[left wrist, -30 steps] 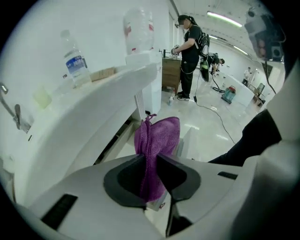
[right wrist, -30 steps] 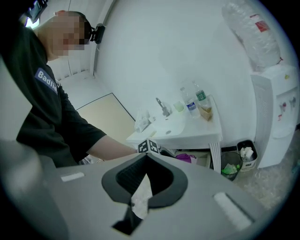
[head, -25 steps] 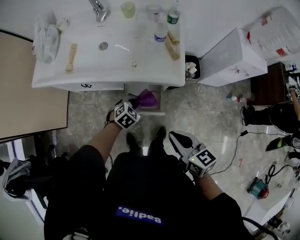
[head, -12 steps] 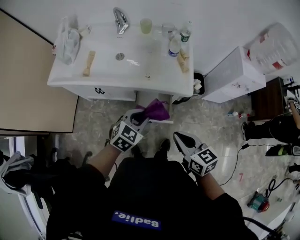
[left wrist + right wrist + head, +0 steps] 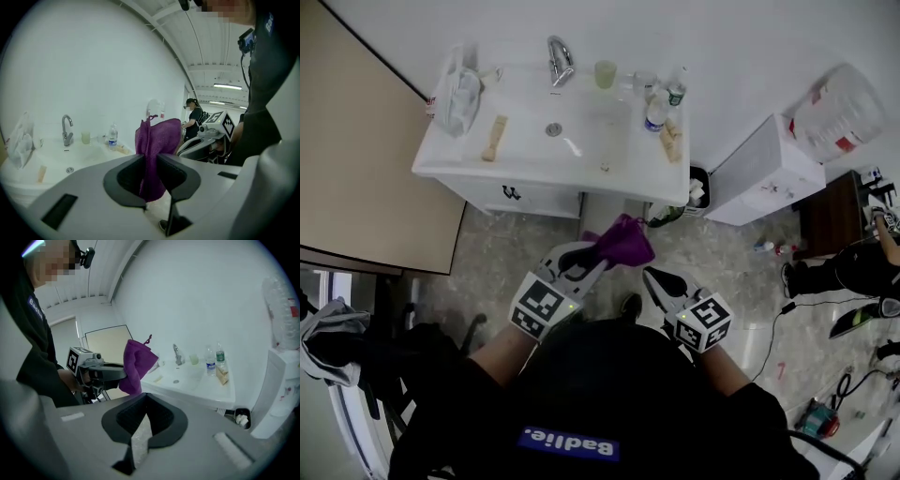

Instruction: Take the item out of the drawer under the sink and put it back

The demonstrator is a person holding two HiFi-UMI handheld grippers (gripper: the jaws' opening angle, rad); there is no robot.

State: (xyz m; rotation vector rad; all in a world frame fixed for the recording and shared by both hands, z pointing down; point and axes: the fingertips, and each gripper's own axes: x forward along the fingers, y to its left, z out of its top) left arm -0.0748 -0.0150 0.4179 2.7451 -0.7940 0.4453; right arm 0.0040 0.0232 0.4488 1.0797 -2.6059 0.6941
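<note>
A purple cloth (image 5: pixel 623 242) hangs in the air in front of the white sink cabinet (image 5: pixel 534 197), and my left gripper (image 5: pixel 581 261) is shut on it. In the left gripper view the cloth (image 5: pixel 157 138) stands pinched between the two dark jaws of the left gripper (image 5: pixel 151 161) and rises above them. The drawer (image 5: pixel 602 208) under the sink shows as a pale strip just behind the cloth. My right gripper (image 5: pixel 661 281) is to the right of the cloth, apart from it, shut and holding nothing. The right gripper view shows the cloth (image 5: pixel 137 363) in the left gripper (image 5: pixel 101 371).
On the sink top (image 5: pixel 581 141) are a faucet (image 5: pixel 560 58), a cup (image 5: pixel 606 73), bottles (image 5: pixel 656 112), a wooden brush (image 5: pixel 495 138) and a plastic bag (image 5: pixel 459 94). A small bin (image 5: pixel 692 192) and a white box (image 5: pixel 764 169) stand to the right. Another person (image 5: pixel 862 267) is at the far right.
The left gripper has lifted the purple cloth up out of the drawer and drawn it back towards me. The sink now lies farther off. The right gripper has barely moved.
</note>
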